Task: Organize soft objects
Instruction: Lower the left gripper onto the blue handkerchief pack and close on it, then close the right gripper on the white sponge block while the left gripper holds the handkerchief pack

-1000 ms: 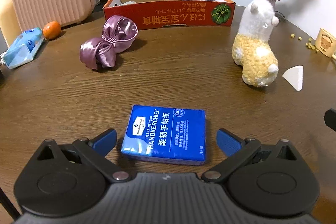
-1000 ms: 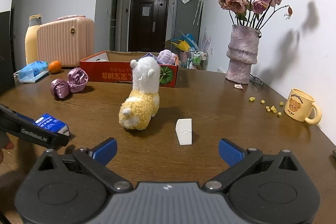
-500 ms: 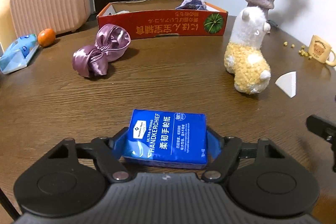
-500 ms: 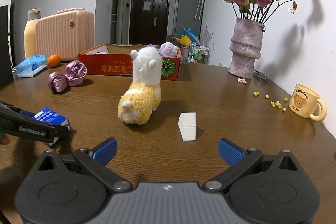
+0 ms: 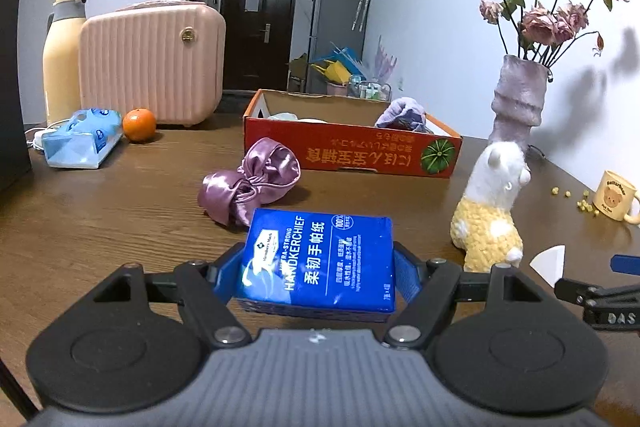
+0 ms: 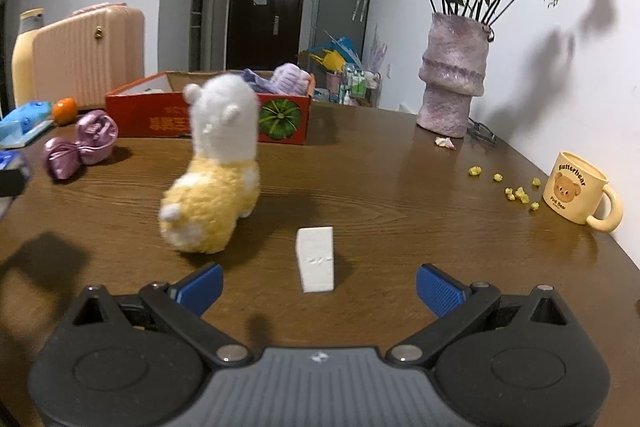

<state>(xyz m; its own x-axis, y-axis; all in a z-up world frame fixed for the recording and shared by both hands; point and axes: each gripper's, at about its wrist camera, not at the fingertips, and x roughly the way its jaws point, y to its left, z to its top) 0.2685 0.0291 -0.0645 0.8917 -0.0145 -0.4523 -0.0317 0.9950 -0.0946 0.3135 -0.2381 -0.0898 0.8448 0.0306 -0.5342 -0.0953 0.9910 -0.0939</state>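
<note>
The left claw (image 5: 318, 267) is clamped on the blue handkerchief pack (image 5: 320, 259), lifted off the tabletop (image 5: 120, 219) short of the red box (image 5: 352, 151). Next, I judge, it goes into that box. The right claw (image 6: 318, 287) stands apart around the white sponge wedge (image 6: 316, 259).

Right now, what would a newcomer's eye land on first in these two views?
The blue handkerchief pack, clamped in the left claw in front of the camera. Next, the yellow-and-white plush alpaca standing mid-table, with a white sponge block upright ahead of the open right claw. Behind them sits the red cardboard box.
</note>
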